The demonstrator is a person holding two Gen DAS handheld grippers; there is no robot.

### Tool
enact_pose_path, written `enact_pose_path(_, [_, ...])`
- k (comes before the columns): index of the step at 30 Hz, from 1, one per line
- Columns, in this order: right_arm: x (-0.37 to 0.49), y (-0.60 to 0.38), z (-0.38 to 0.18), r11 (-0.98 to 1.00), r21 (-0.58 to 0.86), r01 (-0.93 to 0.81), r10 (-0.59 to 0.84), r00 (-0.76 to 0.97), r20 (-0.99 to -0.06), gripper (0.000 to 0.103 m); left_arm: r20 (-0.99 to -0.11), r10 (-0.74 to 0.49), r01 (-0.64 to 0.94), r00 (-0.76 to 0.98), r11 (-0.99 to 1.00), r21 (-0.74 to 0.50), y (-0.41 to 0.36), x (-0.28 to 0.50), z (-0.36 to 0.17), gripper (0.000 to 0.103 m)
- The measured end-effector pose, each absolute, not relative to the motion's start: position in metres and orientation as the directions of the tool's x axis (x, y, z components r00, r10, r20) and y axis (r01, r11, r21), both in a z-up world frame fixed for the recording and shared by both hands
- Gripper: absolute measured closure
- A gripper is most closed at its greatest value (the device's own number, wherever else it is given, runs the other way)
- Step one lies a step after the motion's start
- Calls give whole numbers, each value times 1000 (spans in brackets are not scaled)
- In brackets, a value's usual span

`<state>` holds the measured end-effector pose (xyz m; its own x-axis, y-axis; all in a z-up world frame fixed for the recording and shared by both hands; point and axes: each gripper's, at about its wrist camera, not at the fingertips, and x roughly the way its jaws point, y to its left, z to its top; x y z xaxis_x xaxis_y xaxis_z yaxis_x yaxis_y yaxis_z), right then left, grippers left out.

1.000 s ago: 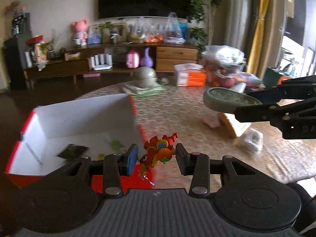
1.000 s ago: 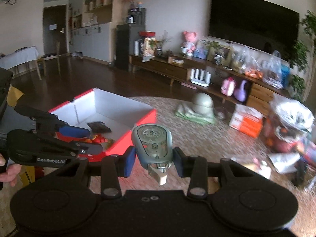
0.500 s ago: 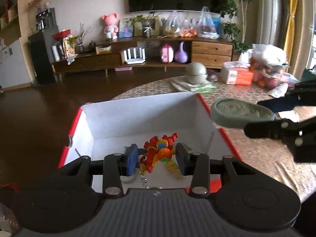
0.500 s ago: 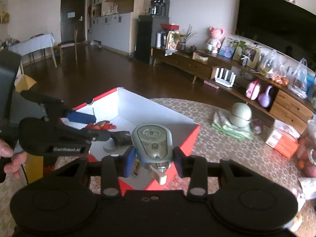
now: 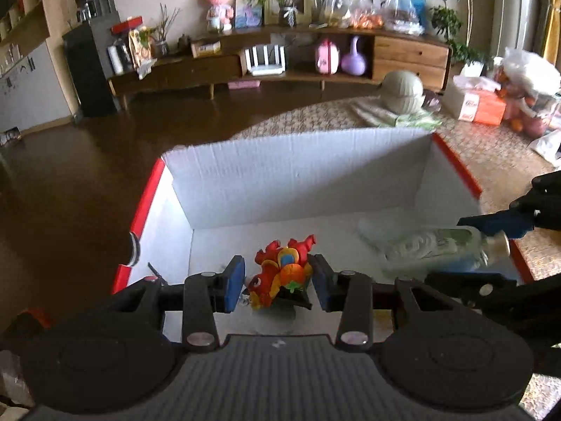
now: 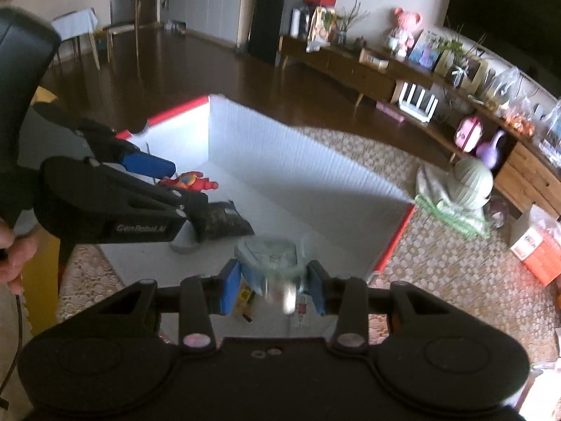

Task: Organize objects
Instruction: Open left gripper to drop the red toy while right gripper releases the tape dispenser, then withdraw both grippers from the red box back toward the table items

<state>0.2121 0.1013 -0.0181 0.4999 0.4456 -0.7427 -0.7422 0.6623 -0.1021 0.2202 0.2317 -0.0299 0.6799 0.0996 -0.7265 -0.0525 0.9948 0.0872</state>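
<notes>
A: Where is the red-and-orange dragon-shaped toy keychain (image 5: 280,270)?

B: Between the blue pads of the left gripper (image 5: 278,282), over the white floor of the open cardboard box with red outer walls (image 5: 298,172). The jaws are parted, and there is a gap on each side of the toy, so they are not clamped on it. Whether the toy rests on the dark packet beneath it I cannot tell.

A: And the other tool?

B: The right gripper (image 6: 273,286) is also above the box, near its right wall. Its jaws stand apart too. The grey-green rounded plastic gadget with a clear face (image 6: 271,256) lies between the pads, heavily blurred; in the left wrist view the same gadget (image 5: 434,249) smears across the right side of the box floor. I cannot tell if it touches either pad.

A: Anything else inside the box?

B: A dark crinkled foil packet (image 6: 221,222) lies on the floor near the left gripper's tip, and some small bits lie under the right gripper, too blurred to name.

A: What does the box sit on?

B: A surface covered by a beige patterned cloth (image 6: 452,263). Further back on it are a pale green ribbed dome on a folded cloth (image 6: 470,184) and an orange-and-white tissue carton (image 5: 480,103).

A: Is the person visible?

B: Only a hand (image 6: 14,256) at the left edge of the right wrist view, on the left gripper's handle.
</notes>
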Motion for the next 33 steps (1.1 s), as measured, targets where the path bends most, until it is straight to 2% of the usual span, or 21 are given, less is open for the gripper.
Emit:
enact_pose_path(9, [224,117,-43,662,-110,-742,393,467,-792,63,-777,115,-47,619,993,109,230,237,-50,62])
enact_pose_path(16, [223,122,-44,661,-121,-741,380,469,-797,61,-785,130,-66,605,991,113,231,243,-48,58])
enact_pose_path(18, [224,121,-43,657,-117,-745,383,464,-799,60,-780,125,-69,613,992,104,232,242,-48,55])
enact_pose_path(20, [225,118,-41,662,-112,-741,386,465,-797,56,-773,122,-80,623,992,93,232,240,-45,43])
enact_pose_path(21, [225,117,-40,662,-111,-741,388,466,-795,56,-767,122,-84,630,992,89,232,238,-43,41])
enact_pose_path(28, [216,104,-26,660,-105,-744,416,478,-774,44,-751,126,-103,649,992,78,226,230,-34,41])
enact_pose_path(33, [202,91,-12,651,-110,-751,439,491,-753,42,-736,127,-102,665,992,79,216,218,-22,41])
